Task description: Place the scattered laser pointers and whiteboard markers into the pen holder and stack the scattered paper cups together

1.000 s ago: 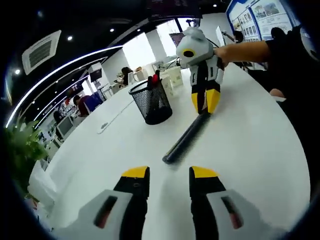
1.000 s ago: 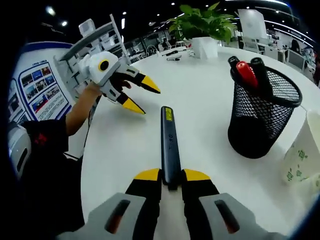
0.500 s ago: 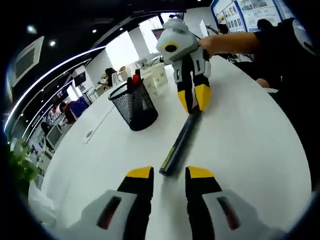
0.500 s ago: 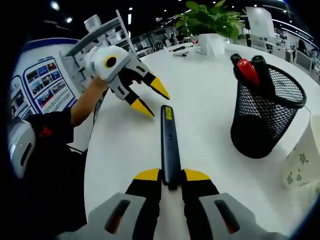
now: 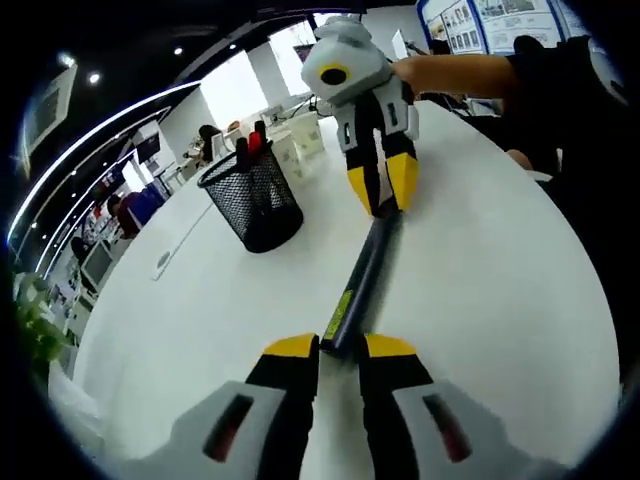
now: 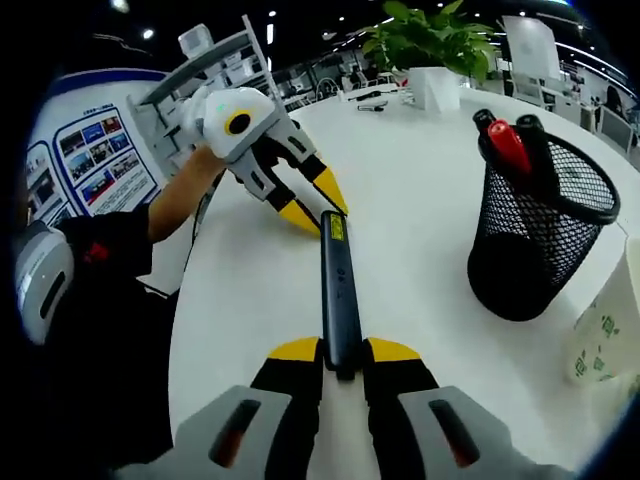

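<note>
Laser pointer (image 6: 337, 290), a long dark slim bar with a yellow label near its far end, lies between the two claws, over the white worktop (image 6: 420, 190). The right claw (image 6: 343, 352) holds its near end tightly between yellow-tipped jaws. In the left gripper view the same pointer (image 5: 362, 275) runs from the left claw (image 5: 340, 347) up to the right claw (image 5: 383, 186). Its labelled end sits between the left jaws, which are narrow around it, but I cannot tell if they press on it.

The right gripper view shows the left claw (image 6: 312, 198) from outside, with a white rounded body and a person's hand behind it; its yellow tips stand on both sides of the pointer's far end.

To the right of the right claw stands the pen holder (image 6: 537, 235), a round black wire-mesh basket with a red-capped marker (image 6: 508, 145) and dark markers standing inside. In the left gripper view this holder (image 5: 253, 196) is to the left of the pointer.

Beside the holder, at the right edge of the right gripper view, there is a white paper cup (image 6: 606, 325) with green print. A green plant (image 6: 430, 45) in a white pot stands far ahead on the worktop.
</note>
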